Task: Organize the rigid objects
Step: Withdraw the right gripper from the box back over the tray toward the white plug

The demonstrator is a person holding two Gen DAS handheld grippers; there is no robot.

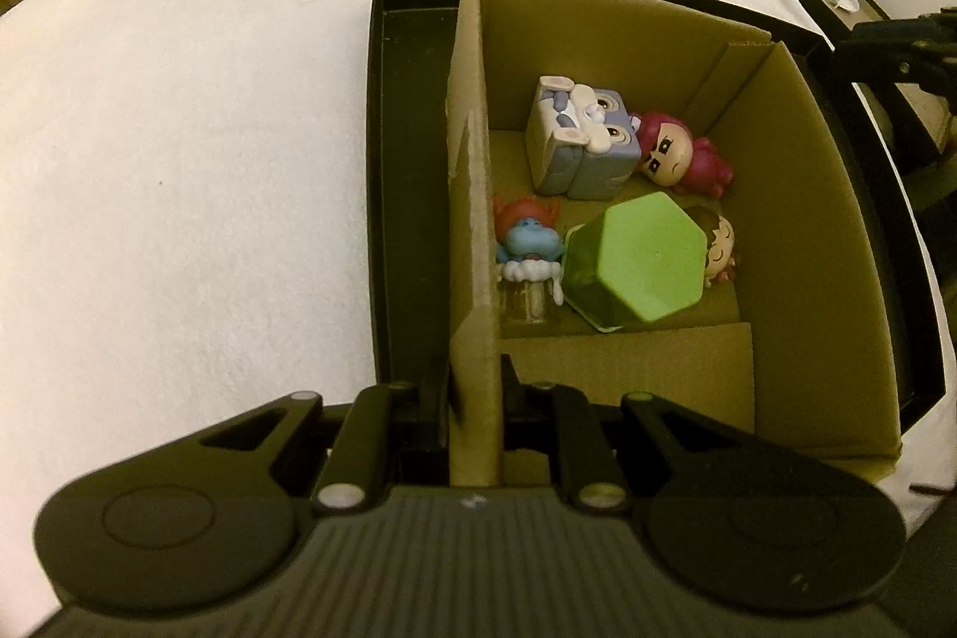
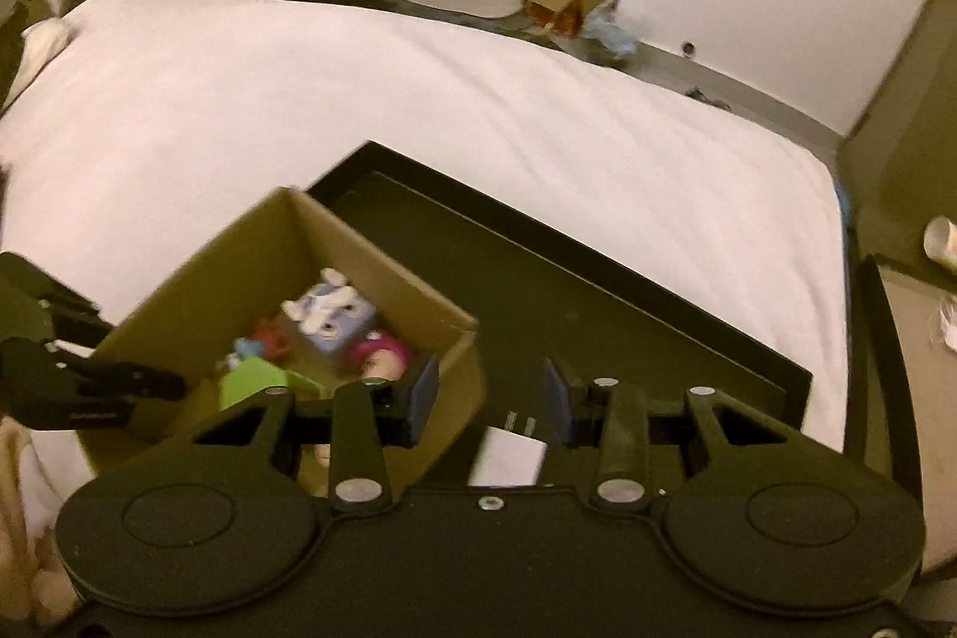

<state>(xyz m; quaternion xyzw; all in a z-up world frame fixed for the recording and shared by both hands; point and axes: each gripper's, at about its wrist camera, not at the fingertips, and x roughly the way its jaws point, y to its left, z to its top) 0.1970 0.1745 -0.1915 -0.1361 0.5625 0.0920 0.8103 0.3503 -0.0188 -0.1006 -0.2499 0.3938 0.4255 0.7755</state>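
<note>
A brown cardboard box (image 1: 795, 195) sits in a black tray (image 1: 407, 159) on a white bed. Inside lie a grey cube toy (image 1: 583, 139), a pink figure (image 1: 682, 153), a blue figure (image 1: 526, 243), a green hexagonal cup (image 1: 640, 264) and a small brown-haired figure (image 1: 718, 243). My left gripper (image 1: 475, 399) is shut on the box's left wall (image 1: 472, 219). In the right wrist view the box (image 2: 197, 273) is at lower left and the tray (image 2: 598, 303) stretches right. My right gripper (image 2: 493, 402) is open and empty above the tray, beside the box.
A white flat card (image 2: 508, 455) lies in the tray under my right gripper. The white bed sheet (image 2: 478, 100) surrounds the tray. A bedside surface with a cup (image 2: 942, 243) stands at the right. The floor beyond holds slippers and clutter.
</note>
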